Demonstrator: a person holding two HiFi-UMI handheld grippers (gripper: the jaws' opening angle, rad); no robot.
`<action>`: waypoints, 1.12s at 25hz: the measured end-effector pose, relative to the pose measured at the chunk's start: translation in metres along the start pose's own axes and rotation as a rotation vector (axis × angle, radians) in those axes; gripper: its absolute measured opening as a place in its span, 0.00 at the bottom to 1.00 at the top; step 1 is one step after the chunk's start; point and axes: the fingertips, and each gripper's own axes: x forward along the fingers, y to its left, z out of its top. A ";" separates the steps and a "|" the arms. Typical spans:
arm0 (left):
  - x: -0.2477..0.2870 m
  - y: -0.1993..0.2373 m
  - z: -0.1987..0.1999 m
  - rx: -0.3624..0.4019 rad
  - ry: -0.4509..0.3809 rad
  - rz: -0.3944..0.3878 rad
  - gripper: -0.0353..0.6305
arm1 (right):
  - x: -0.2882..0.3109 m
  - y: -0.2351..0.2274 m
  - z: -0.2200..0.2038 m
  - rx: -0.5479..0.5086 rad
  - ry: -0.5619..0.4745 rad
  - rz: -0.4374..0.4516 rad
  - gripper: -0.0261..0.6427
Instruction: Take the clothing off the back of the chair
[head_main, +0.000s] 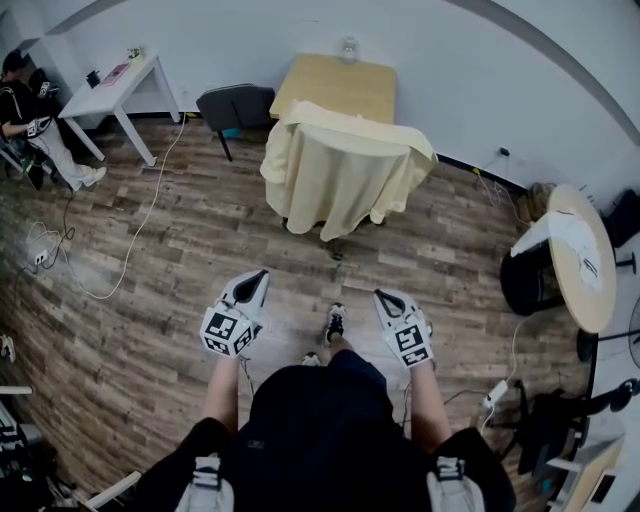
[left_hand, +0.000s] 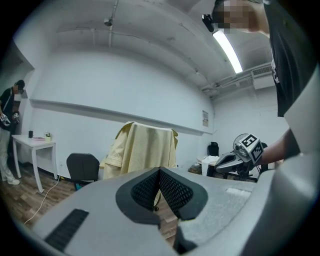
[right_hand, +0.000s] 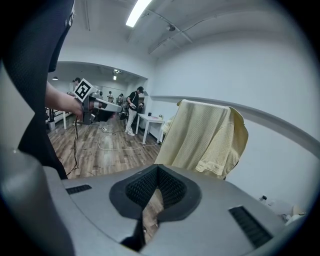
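Removal has not begun: we find the clothing (head_main: 345, 170) draped over the back of the chair (head_main: 336, 246) at 12 o'clock, well apart from us. The left hand-held gripper (head_main: 256, 280) and the right hand-held gripper (head_main: 387, 298) have their jaws together (both empty).

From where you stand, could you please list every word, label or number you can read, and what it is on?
No text is readable.
Wall sign: too small to read.
Marker cubes: black-and-white square patterns only, no letters or numbers.
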 end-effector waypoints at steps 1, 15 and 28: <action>0.000 0.002 0.000 -0.001 0.001 0.005 0.05 | 0.002 0.000 0.002 0.004 -0.006 0.003 0.03; 0.027 0.006 0.004 0.009 0.020 0.002 0.05 | 0.015 -0.031 0.006 0.073 -0.050 -0.022 0.03; 0.070 0.019 0.012 0.027 0.034 -0.018 0.05 | 0.038 -0.069 0.005 0.080 -0.032 -0.043 0.03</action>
